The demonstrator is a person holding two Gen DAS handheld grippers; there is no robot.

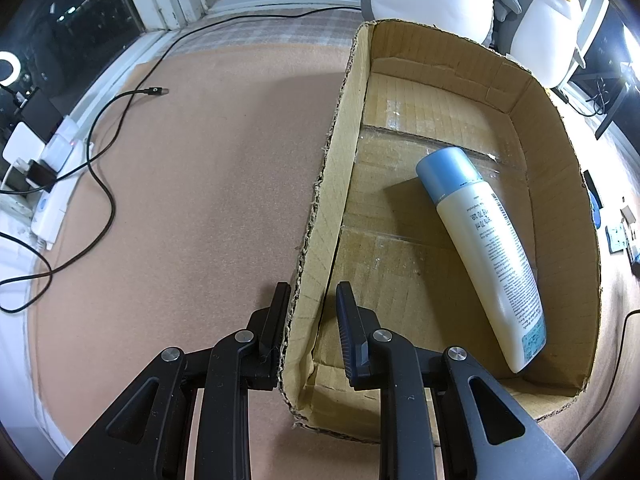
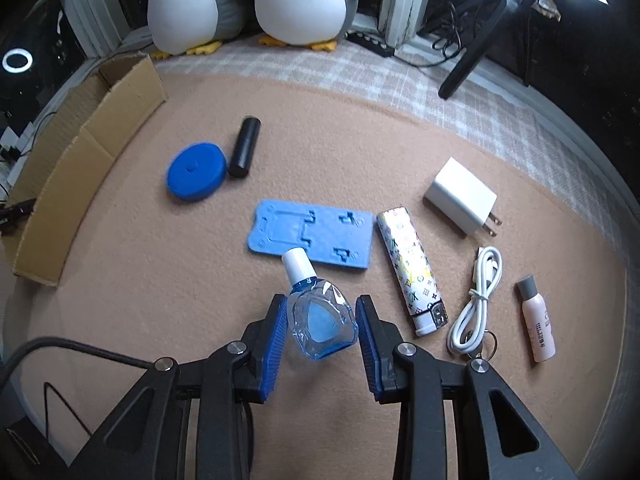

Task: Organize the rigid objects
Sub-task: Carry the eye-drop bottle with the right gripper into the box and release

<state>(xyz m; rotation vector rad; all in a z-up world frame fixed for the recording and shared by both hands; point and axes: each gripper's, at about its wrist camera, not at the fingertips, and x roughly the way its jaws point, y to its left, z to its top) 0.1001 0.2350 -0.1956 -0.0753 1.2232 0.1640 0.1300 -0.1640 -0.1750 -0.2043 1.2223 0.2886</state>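
Observation:
In the left wrist view, my left gripper (image 1: 312,300) straddles the left wall of an open cardboard box (image 1: 332,184); the left finger touches the wall and the right finger stands apart from it. A cream bottle with a blue cap (image 1: 484,240) lies inside the box. In the right wrist view, my right gripper (image 2: 322,312) has its blue pads on both sides of a clear blue eye-drop bottle with a white cap (image 2: 320,320), shut on it above the mat. The box also shows at the left (image 2: 80,152).
On the mat in the right wrist view lie a blue disc (image 2: 196,176), a black cylinder (image 2: 244,146), a blue flat holder (image 2: 312,236), a patterned lighter (image 2: 412,268), a white charger (image 2: 460,196), a white cable (image 2: 478,300) and a pink bottle (image 2: 538,328). Two plush penguins (image 2: 248,0) stand behind.

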